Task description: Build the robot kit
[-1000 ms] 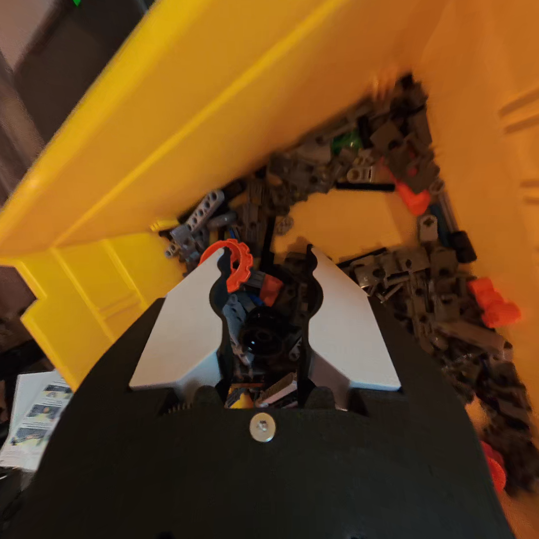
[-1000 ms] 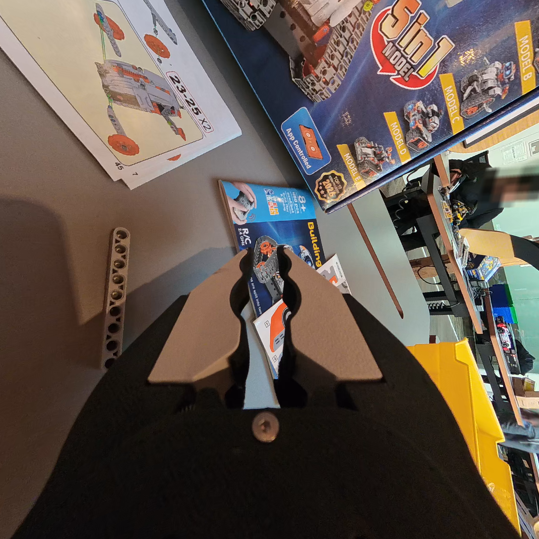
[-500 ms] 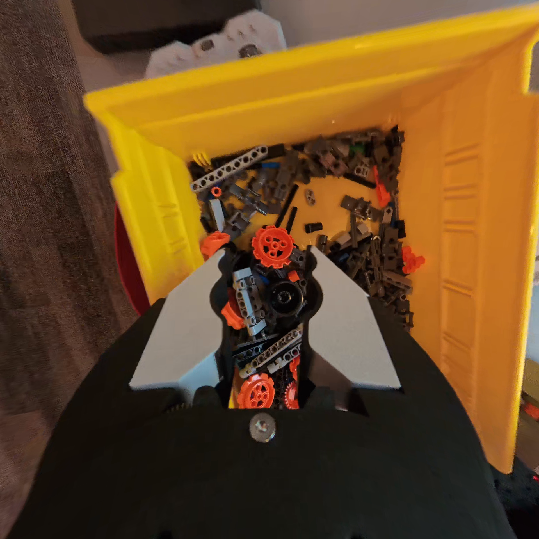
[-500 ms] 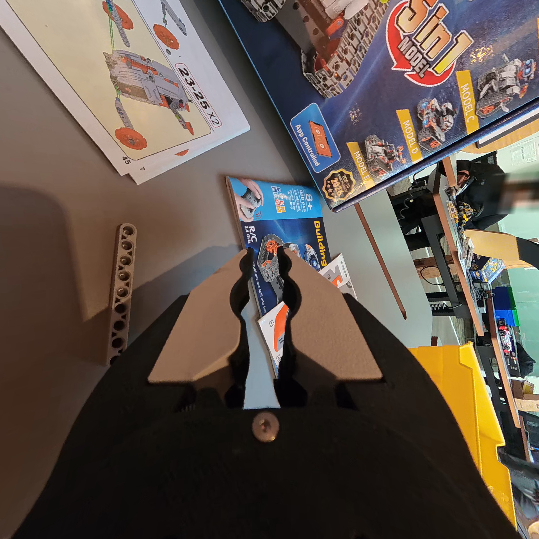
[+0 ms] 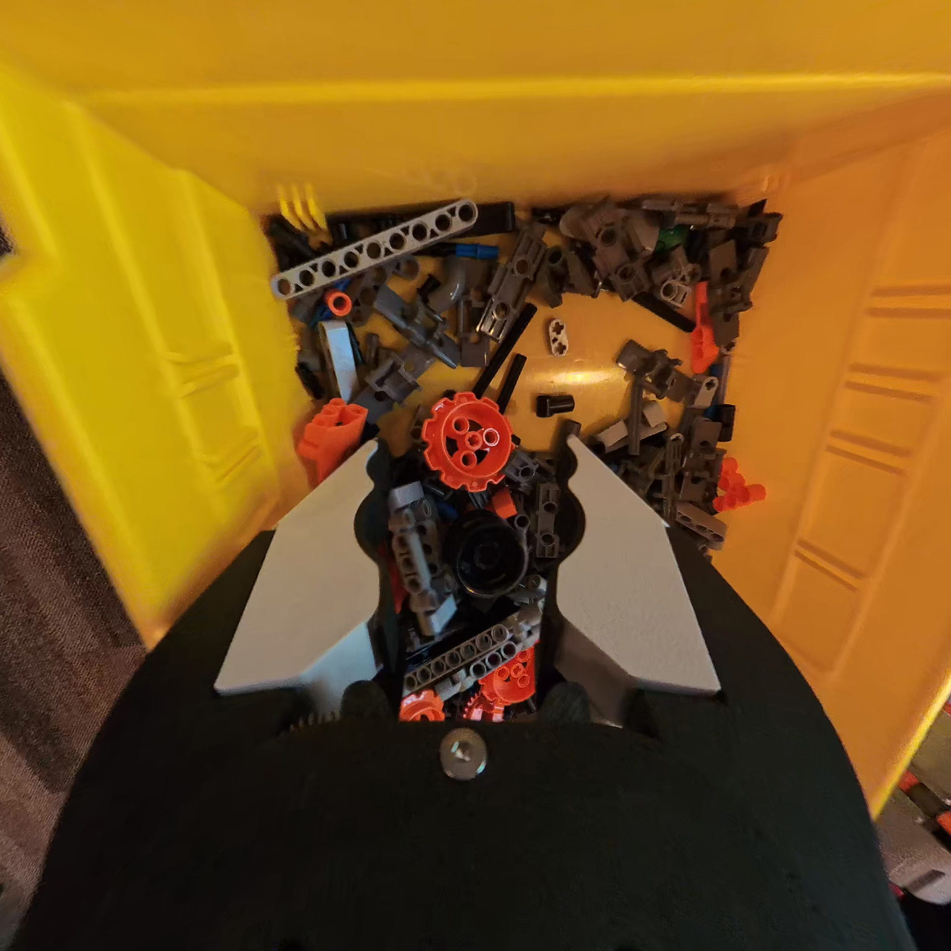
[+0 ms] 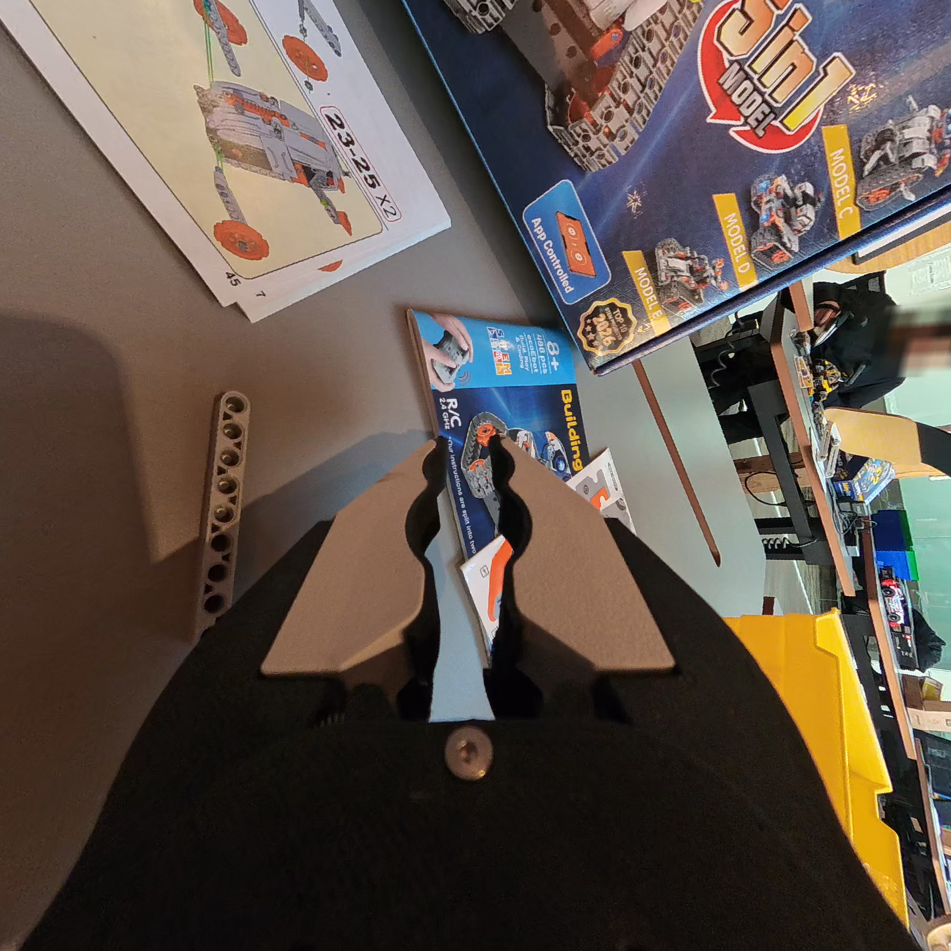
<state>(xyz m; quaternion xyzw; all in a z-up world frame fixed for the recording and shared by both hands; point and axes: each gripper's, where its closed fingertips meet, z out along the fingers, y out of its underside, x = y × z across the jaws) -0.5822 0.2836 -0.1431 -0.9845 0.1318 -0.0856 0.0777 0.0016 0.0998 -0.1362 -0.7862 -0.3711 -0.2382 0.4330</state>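
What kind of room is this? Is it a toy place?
Probably a workroom or office for building toy kits: a yellow bin of small building parts, a kit box, an instruction page, and desks behind.

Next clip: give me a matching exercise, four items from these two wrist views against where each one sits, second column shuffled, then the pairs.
Items
1. orange gear wheel
2. black wheel hub
3. loose grey holed beam
4. blue booklet

Places
A. on the grey table, left of the right gripper
B. between the left gripper fingers, in the yellow bin
C. just beyond the left fingertips
D. flat under the right fingertips

Pairs: 1-C, 2-B, 3-A, 4-D
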